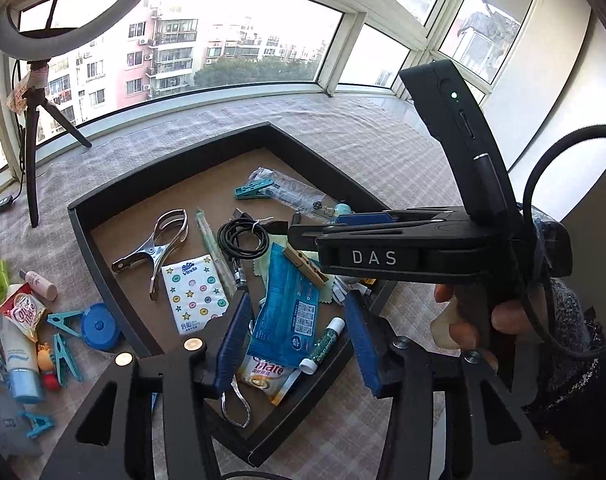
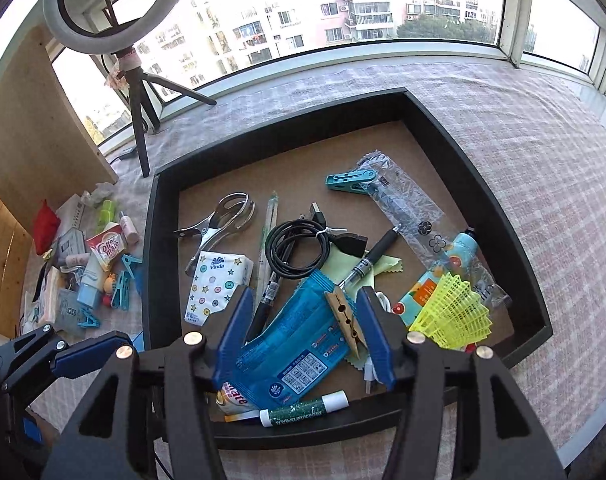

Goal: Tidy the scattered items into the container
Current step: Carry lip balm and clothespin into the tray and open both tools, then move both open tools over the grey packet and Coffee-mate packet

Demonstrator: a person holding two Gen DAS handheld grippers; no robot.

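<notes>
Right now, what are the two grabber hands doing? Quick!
Left gripper: open, holding nothing, above the tray.
Right gripper: open, empty, over the wooden clothespin.

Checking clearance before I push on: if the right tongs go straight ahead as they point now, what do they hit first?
Probably the wooden peg, lying on the blue pack in the tray, right between the open right tongs. Depth is unclear.

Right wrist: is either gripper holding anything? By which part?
Nothing is held. The right gripper is open; the clothespin lies on the blue pack beside one finger, not clamped. The left gripper is open and empty.
</notes>
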